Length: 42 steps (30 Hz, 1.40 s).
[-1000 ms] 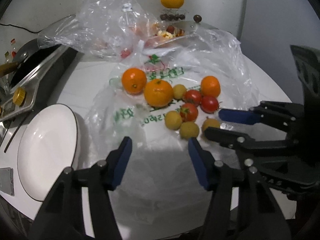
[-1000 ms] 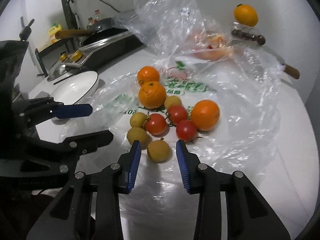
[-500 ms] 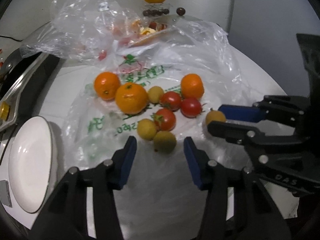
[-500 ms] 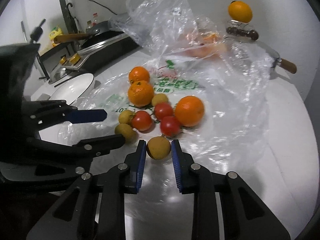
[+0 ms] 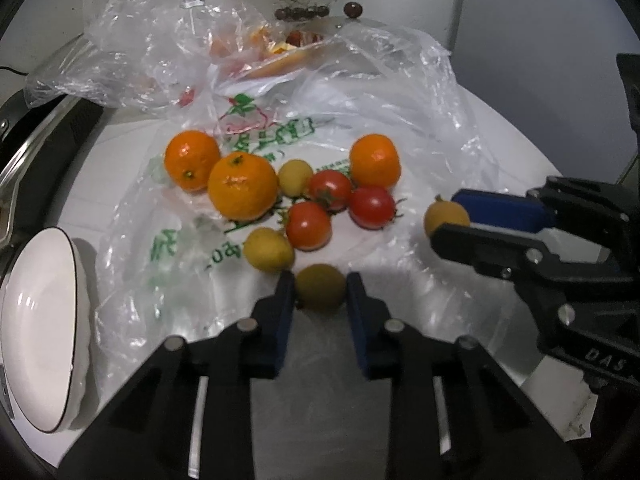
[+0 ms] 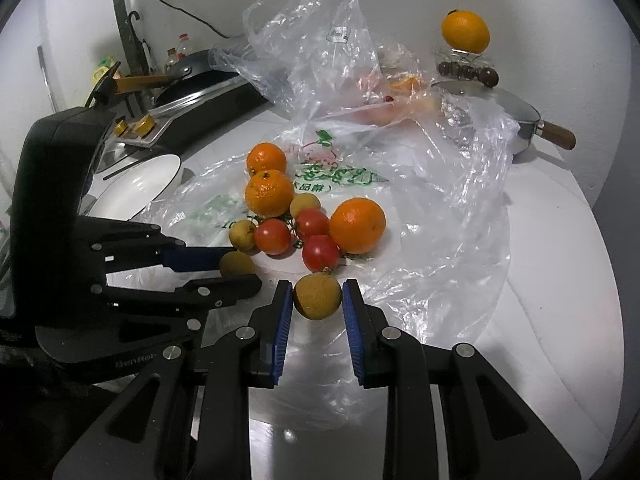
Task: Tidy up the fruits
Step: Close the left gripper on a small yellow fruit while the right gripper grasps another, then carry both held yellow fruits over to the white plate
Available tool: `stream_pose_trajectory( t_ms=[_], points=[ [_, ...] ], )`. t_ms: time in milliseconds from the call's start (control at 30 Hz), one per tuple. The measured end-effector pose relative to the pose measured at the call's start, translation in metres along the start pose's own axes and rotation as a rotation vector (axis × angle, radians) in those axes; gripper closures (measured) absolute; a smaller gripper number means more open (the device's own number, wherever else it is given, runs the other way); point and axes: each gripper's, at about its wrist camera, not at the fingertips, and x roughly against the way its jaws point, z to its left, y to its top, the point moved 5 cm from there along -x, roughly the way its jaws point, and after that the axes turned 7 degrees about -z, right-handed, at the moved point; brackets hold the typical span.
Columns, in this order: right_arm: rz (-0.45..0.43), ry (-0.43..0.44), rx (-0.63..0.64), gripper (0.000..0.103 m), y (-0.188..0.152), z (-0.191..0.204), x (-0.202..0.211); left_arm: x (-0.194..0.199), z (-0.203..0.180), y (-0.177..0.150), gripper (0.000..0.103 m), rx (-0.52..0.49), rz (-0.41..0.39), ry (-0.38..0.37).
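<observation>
While both grippers worked the plastic bag (image 5: 400, 92) on the counter (image 6: 560, 240), left gripper (image 5: 321, 292) clenched one yellow fruit (image 5: 320, 286); right gripper (image 6: 316, 300) clenched another yellow fruit (image 6: 317, 296), beside the tomatoes (image 6: 312, 236).

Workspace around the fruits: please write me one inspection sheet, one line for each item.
Surface: white table, partly covered by a printed plastic bag spread flat.
Job's things: three oranges, three tomatoes and yellow-brown small fruits together on the bag; white plate at the table's left edge, nothing on it.
Clutter: crumpled clear bag behind, with food scraps; one more orange on a stand; lidded pan.
Grippers: left gripper shut on a small fruit; right gripper shut on another small fruit.
Cables: black cable on the wall from a socket.
Surroundings: stove with frying pan, bottles behind.
</observation>
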Motion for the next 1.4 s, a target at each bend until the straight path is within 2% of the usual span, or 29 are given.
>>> stream_pose_trajectory(
  t_ms=[467,800,1233,1400],
  points=[
    [-0.033,-0.029,0.043,0.076,0.017,0.033,0.008,0.045,0.019,0.004,0.076,0.008,-0.098,-0.038],
    [-0.039,-0.052,0.066,0.076,0.027,0.063,0.008,0.073,0.053,0.000,0.076,0.026,-0.156,-0.040],
    [-0.052,-0.039,0.120,0.075,0.056,0.121,-0.020,0.102,0.130,-0.013,0.076,0.073,-0.231,0.011],
    [-0.047,-0.028,0.150,0.075,0.068,0.146,-0.039,0.110,0.165,-0.021,0.076,0.091,-0.259,0.077]
  ],
)
